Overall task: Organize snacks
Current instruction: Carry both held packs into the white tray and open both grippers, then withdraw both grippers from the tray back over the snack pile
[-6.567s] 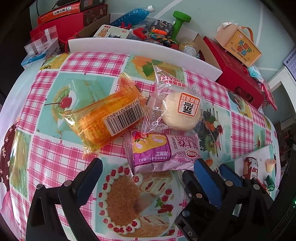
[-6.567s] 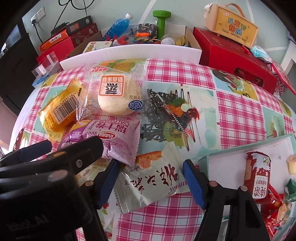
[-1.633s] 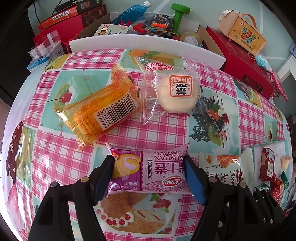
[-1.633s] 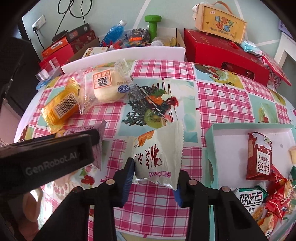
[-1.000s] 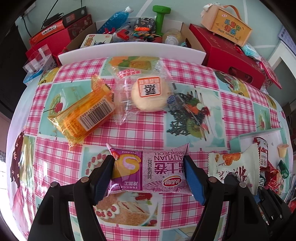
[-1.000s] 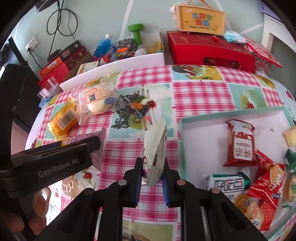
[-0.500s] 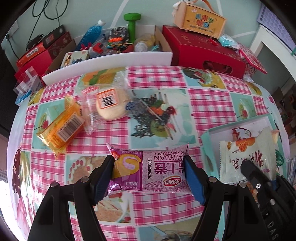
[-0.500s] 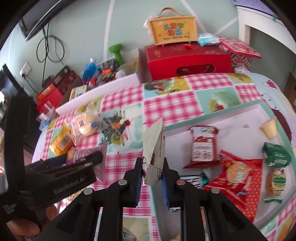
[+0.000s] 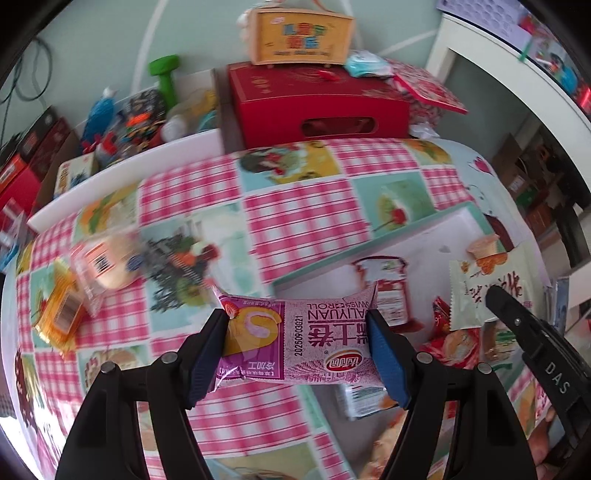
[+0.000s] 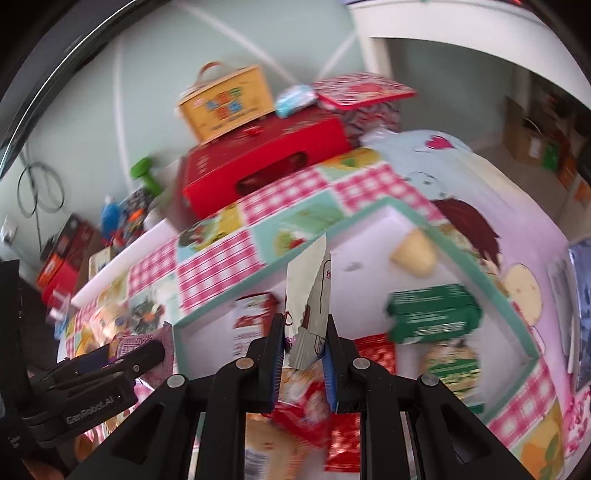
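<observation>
My left gripper is shut on a purple Swiss-roll packet, held crosswise above the near edge of the teal-rimmed white tray. My right gripper is shut on a pale green snack packet, pinched edge-on and hanging over the tray. That pale packet also shows at the right of the left wrist view. In the tray lie a red packet, a green box, a small pudding cup and several red wrappers. An orange packet and a round bun lie on the checked cloth at left.
A red box with a yellow carry box on top stands behind the table. A white-edged carton of clutter with a green dumbbell and blue bottle sits at back left. White furniture rises at right.
Both grippers have swung right with their packets, from over the checked cloth to over the tray. The bun and orange packet have slid to the left of the view.
</observation>
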